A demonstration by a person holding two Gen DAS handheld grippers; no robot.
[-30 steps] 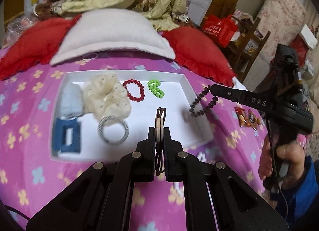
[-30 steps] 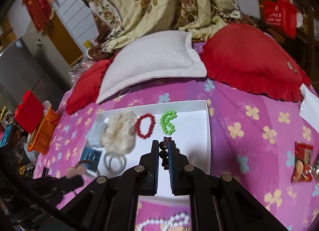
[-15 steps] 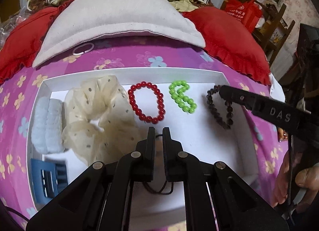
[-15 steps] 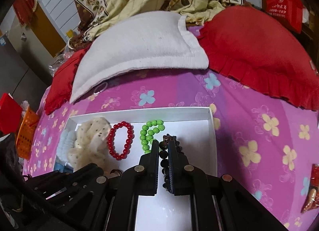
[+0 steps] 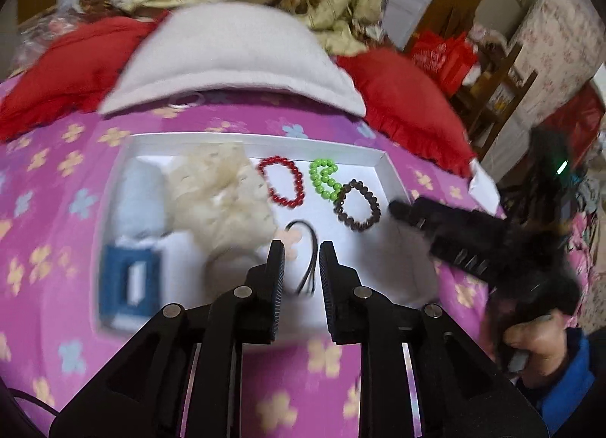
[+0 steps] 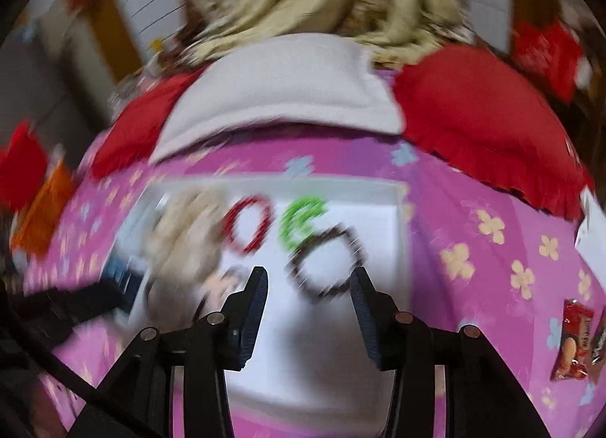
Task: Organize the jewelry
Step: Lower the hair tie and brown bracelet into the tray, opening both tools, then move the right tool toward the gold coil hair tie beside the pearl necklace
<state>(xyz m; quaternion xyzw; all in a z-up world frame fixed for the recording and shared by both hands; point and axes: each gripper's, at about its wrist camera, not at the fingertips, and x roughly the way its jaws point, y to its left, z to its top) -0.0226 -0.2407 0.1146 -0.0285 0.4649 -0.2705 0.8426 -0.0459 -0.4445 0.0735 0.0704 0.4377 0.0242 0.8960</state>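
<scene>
A white tray (image 5: 246, 139) lies on the pink flowered bedspread. It holds a cream scrunchie (image 5: 223, 195), a red bead bracelet (image 5: 282, 203), a green bead bracelet (image 5: 324, 178) and a dark brown bead bracelet (image 5: 338, 207). My left gripper (image 5: 302, 252) is opening. A black hair tie (image 5: 312, 248) with a peach flower lies on the tray floor between and ahead of its pads, untouched. My right gripper (image 6: 310, 279) is opening too, with nothing between its pads. The brown bracelet (image 6: 322, 293) lies just beyond its fingertips, beside the green bracelet (image 6: 299, 222). The right wrist view is blurred.
A pale blue scrunchie (image 5: 140, 195) and a blue clip (image 5: 128, 282) fill the tray's left side. A white pillow (image 5: 235, 55) and red pillows (image 5: 405, 101) lie behind it. Snack packets (image 6: 572, 343) rest on the bedspread at the right. A person's hand (image 5: 530, 339) holds the right gripper.
Both grippers have opened and drawn back toward the tray's near edge. The brown bracelet now lies free beside the green one, and the hair tie lies free on the tray floor.
</scene>
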